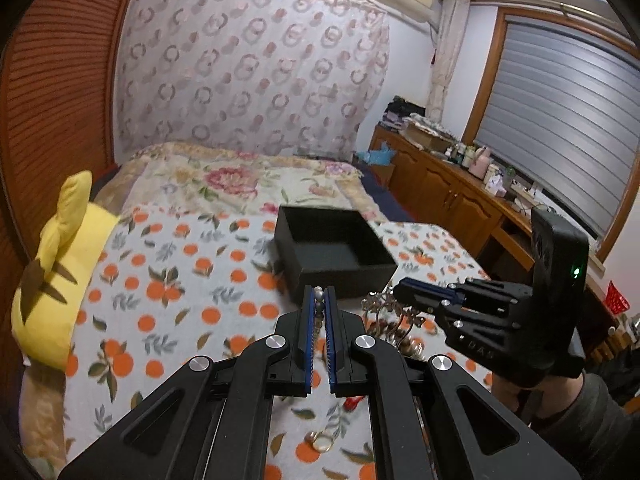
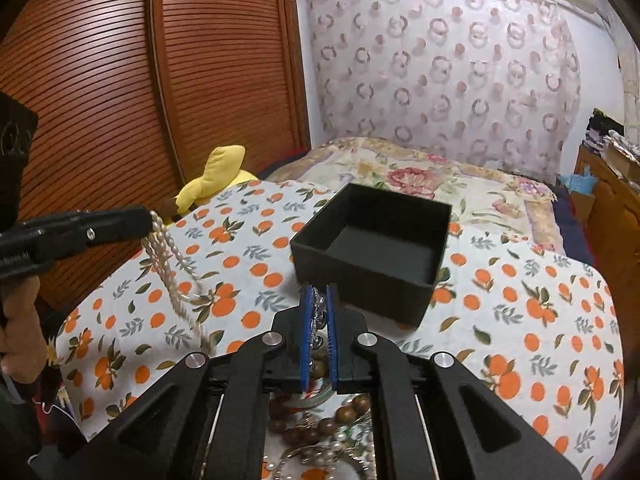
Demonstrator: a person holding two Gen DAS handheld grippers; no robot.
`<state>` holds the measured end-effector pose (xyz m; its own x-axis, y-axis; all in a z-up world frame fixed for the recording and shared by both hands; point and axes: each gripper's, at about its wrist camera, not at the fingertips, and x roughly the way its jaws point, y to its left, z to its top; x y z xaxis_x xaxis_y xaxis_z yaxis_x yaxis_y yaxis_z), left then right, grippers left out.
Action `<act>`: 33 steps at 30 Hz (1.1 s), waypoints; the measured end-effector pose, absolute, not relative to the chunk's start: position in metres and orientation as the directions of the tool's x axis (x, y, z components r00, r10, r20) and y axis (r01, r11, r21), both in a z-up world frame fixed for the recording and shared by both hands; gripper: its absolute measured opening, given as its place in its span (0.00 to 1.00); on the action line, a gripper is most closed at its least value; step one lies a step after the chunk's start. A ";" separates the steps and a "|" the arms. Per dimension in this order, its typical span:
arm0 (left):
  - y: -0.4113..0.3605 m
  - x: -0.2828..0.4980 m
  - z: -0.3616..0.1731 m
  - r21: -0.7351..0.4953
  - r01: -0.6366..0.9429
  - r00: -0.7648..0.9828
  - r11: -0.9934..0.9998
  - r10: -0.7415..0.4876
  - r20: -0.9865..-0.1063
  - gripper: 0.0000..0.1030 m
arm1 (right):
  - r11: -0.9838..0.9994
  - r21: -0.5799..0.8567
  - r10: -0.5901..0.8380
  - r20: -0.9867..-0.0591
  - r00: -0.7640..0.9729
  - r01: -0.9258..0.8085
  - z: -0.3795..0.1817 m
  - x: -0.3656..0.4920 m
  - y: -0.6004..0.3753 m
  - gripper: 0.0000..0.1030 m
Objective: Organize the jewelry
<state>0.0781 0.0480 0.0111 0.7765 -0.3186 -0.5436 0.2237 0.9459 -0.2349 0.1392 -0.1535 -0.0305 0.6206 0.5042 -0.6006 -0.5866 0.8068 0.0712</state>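
Far to my left lies a yellow plush toy with brown stripes (image 1: 52, 264), resting at the edge of the white bedspread printed with oranges and green leaves (image 1: 172, 280), hard against the reddish slatted wooden wardrobe doors (image 2: 120, 80).

My left gripper (image 1: 319, 296) is pinched closed on a strand of pale pearl beads (image 2: 176, 276). From the right wrist camera the strand hangs from the blue-padded tips in a long loop above the bedspread. Its lower end is blurred, so I cannot tell whether it touches the cloth.

Just beyond both sets of tips sits the open black square box (image 1: 332, 256), standing upright on the bedspread with nothing visible in it.

My right gripper (image 2: 319, 300) is clamped on a silver filigree piece of jewelry (image 2: 318, 312), probably a brooch or a pendant, though it is too small and blurred to name. From the left camera a tangle of metal ornament dangles under those tips, near the box's front right corner.

Beneath my right gripper, on the bedspread, lies a heap of brown wooden beads (image 2: 340, 416) mixed with small pearls. Under my left gripper lie thin gold rings (image 1: 320, 442).

Far right, a wooden sideboard (image 1: 448, 188) stands below the window with grey blinds (image 1: 560, 120).
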 end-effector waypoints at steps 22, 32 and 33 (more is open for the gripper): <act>0.013 0.148 0.065 -0.168 0.280 0.801 0.945 -0.327 -0.502 0.04 | 0.849 0.006 0.449 -0.536 0.715 -0.528 0.016 0.211 -0.184 0.08; -0.002 0.200 0.059 -0.149 0.266 0.791 0.952 -0.304 -0.530 0.04 | 0.857 0.040 0.446 -0.555 0.702 -0.513 -0.010 0.263 -0.187 0.08; -0.004 0.207 0.053 -0.150 0.262 0.785 0.953 -0.301 -0.541 0.04 | 0.856 0.045 0.449 -0.558 0.699 -0.514 -0.013 0.266 -0.188 0.08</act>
<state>0.2071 -0.0036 0.0528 0.7850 -0.3013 -0.5413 0.2625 0.9532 -0.1500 0.2656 -0.1876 -0.0129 0.6986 0.4485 -0.5575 -0.5142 0.8565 0.0447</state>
